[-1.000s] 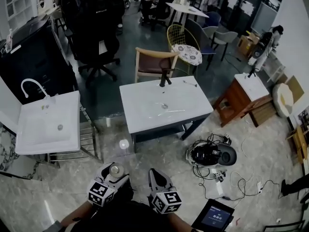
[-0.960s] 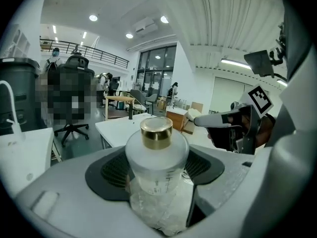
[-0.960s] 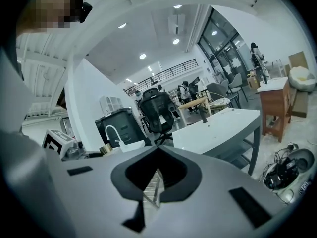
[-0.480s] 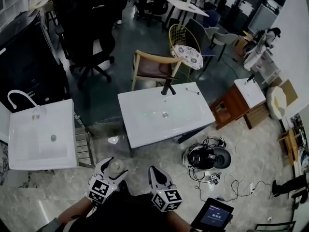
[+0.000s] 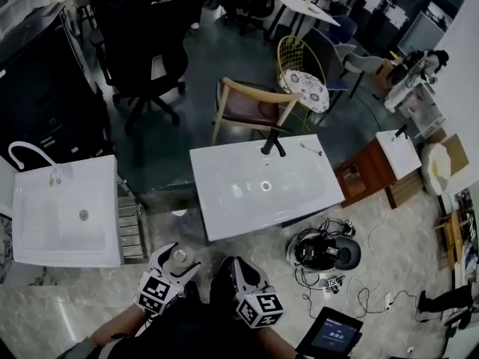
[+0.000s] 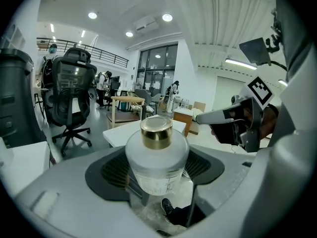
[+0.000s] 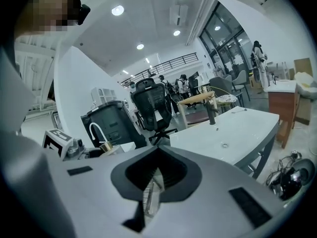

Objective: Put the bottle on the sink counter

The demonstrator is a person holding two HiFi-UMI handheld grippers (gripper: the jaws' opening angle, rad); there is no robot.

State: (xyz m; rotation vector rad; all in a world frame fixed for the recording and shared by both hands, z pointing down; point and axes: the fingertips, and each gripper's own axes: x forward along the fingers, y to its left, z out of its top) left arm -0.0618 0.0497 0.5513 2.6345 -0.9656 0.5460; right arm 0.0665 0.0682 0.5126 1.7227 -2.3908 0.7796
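Note:
A squat frosted-glass bottle (image 6: 157,157) with a gold cap is clamped between the jaws of my left gripper (image 6: 157,175). In the head view the left gripper (image 5: 177,262) and the bottle (image 5: 179,256) are low and left of centre, above the floor. My right gripper (image 5: 239,269) is just to their right, shut and holding nothing; in its own view the right gripper (image 7: 154,185) shows only a thin slit between the pads. The white sink counter (image 5: 232,208) with a black faucet (image 5: 273,141) stands ahead of both grippers.
A second white sink (image 5: 45,230) with a white faucet (image 5: 26,153) is at the left, beside a metal rack (image 5: 133,230). A black device with tangled cables (image 5: 323,251) and a tablet (image 5: 334,333) lie on the floor to the right. Chairs (image 5: 251,103) stand behind the counter.
The head view has shifted: the sink counter now sits a little lower and more to the right. Both grippers keep their places, and the bottle stays in the left one.

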